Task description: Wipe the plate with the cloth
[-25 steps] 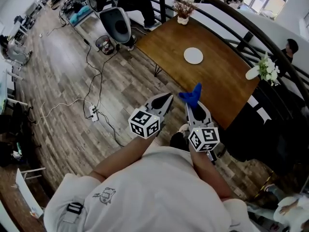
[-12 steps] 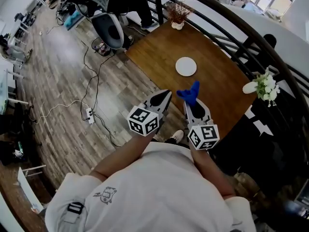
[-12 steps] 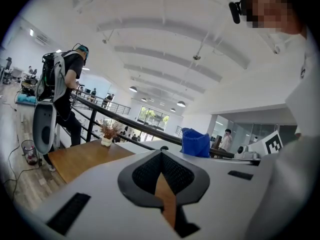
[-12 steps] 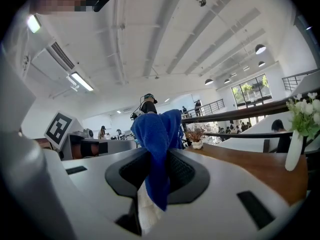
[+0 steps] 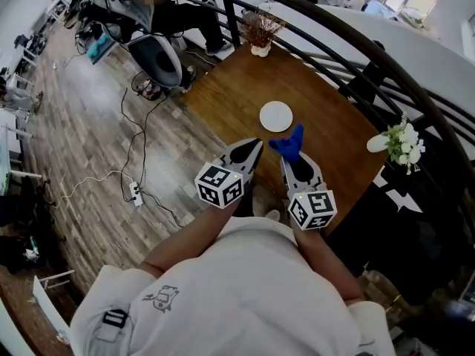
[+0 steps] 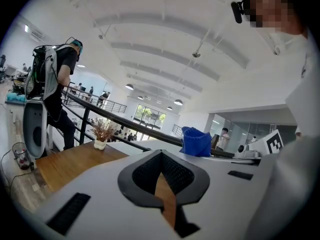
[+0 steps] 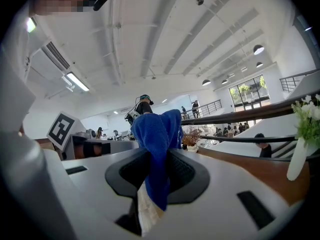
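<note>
Right tool (image 5: 292, 159) clamps blue cloth (image 5: 291, 143), its length pointing toward plate (image 5: 276, 116); left tool (image 5: 254, 148) closed, empty

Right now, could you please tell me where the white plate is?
In the head view, the white plate lies near the middle of the wooden table, just beyond the blue cloth clamped in the right gripper, short of the dried-flower pot.

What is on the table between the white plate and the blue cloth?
Nothing. In the head view, only bare wooden table shows between the plate and the blue cloth clamped in the right gripper.
</note>
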The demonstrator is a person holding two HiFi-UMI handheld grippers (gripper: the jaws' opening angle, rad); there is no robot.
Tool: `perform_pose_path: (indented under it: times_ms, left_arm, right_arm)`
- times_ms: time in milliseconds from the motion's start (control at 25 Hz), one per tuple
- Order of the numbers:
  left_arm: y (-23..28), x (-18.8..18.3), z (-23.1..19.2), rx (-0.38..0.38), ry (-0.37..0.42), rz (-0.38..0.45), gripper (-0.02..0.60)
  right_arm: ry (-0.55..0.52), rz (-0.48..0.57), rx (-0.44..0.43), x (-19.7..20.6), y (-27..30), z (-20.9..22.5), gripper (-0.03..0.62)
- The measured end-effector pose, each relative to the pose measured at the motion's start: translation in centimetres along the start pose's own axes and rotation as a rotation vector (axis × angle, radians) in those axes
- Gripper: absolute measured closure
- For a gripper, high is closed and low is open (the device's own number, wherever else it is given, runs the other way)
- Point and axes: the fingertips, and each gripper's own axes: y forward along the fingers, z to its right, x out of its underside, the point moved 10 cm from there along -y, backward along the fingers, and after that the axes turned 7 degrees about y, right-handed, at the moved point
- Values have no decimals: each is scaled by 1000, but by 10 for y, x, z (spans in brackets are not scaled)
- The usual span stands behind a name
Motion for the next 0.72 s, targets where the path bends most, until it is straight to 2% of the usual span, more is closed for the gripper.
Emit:
perform_pose_path:
  times_ms: [200,560,720]
  left_arm:
    - [36,-12,-29,63,0,-26,575]
    - [108,-19,-91,164,-10,-128,576]
    - [136,-16,-116,249,-27,-177,576]
  right_arm:
    - [-1,18,59,-15,27,12,503]
    - [60,25,191,-17,83,41,505]
    - [88,24,247,-14,111,53,505]
